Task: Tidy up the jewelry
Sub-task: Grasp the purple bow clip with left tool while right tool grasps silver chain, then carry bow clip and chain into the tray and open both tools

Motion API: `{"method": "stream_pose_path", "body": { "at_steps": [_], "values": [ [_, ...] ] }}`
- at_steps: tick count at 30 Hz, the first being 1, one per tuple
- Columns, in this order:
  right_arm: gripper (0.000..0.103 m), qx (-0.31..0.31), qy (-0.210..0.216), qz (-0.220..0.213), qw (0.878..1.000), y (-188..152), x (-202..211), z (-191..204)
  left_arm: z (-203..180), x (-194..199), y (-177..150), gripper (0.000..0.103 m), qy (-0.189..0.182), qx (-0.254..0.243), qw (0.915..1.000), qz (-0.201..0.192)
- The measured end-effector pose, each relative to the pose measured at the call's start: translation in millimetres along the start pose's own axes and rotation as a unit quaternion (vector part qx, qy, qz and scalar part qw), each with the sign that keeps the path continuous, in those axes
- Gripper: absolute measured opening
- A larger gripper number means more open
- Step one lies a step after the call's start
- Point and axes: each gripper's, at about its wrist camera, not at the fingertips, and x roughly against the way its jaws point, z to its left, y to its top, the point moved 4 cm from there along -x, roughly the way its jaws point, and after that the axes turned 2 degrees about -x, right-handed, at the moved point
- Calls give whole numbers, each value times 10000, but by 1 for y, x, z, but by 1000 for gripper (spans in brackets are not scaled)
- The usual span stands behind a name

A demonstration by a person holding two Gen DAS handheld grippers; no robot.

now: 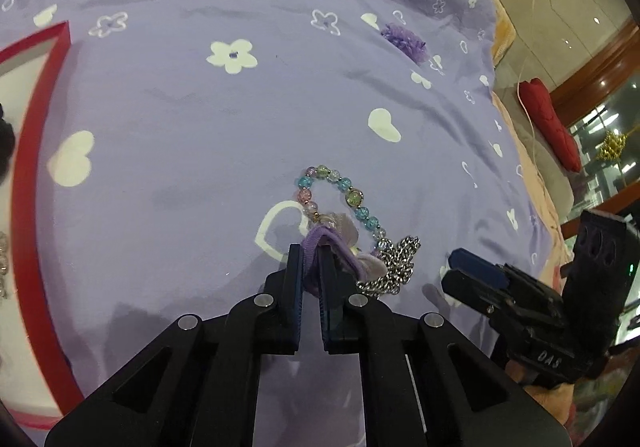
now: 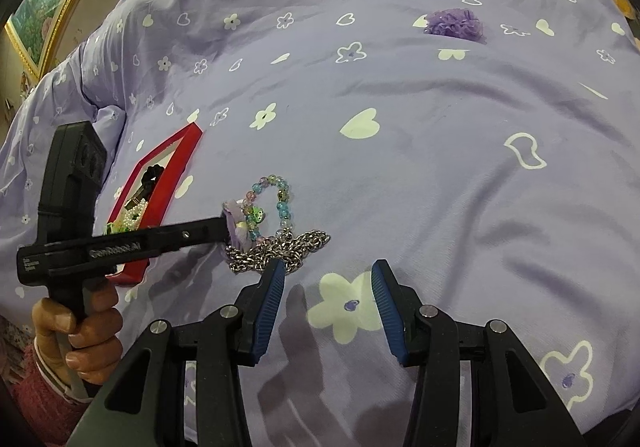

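Observation:
My left gripper point(image 1: 310, 259) is shut on a purple hair band point(image 1: 316, 243) with a pale fabric ornament, lying on the lilac bedspread. The band overlaps a pastel beaded bracelet point(image 1: 346, 185) and a heap of silver chain point(image 1: 396, 267). In the right wrist view the left gripper point(image 2: 226, 227) comes in from the left, its tip at the purple band point(image 2: 240, 225), with the bracelet point(image 2: 280, 191) and the chain point(image 2: 280, 247) beside it. My right gripper point(image 2: 328, 275) hangs open just in front of the chain, nothing between its blue pads.
A red jewelry box point(image 1: 36, 167) stands at the left, holding a black piece and pearls point(image 2: 136, 215). A purple frilly scrunchie point(image 2: 454, 23) lies far back on the bedspread point(image 2: 440, 167). A red cushion point(image 1: 552, 127) and the floor lie beyond the bed's right edge.

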Motion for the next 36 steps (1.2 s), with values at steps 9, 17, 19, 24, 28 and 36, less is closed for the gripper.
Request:
{"method": "stream_pose_path", "body": {
  "at_steps": [9, 17, 19, 24, 28, 36],
  "values": [
    [65, 487, -32, 92, 9988, 1, -18, 25, 36, 42, -25, 5, 116, 181, 9995, -224],
    [67, 855, -145, 182, 9961, 1, -39, 45, 66, 54, -35, 5, 253, 498, 9980, -293],
    [70, 906, -194, 195, 9955, -1, -43, 49, 67, 55, -37, 5, 266, 495, 9980, -287],
    [75, 1134, -232, 123, 9932, -6, -50, 60, 65, 56, -38, 5, 334, 461, 9979, -296],
    [24, 1466, -528, -43, 9878, -8, -51, 65, 63, 59, -40, 4, 303, 474, 9979, -325],
    [13, 1096, 40, -143, 9939, 1, -23, 68, 52, 86, -38, 4, 289, 366, 9969, -627]
  ]
}}
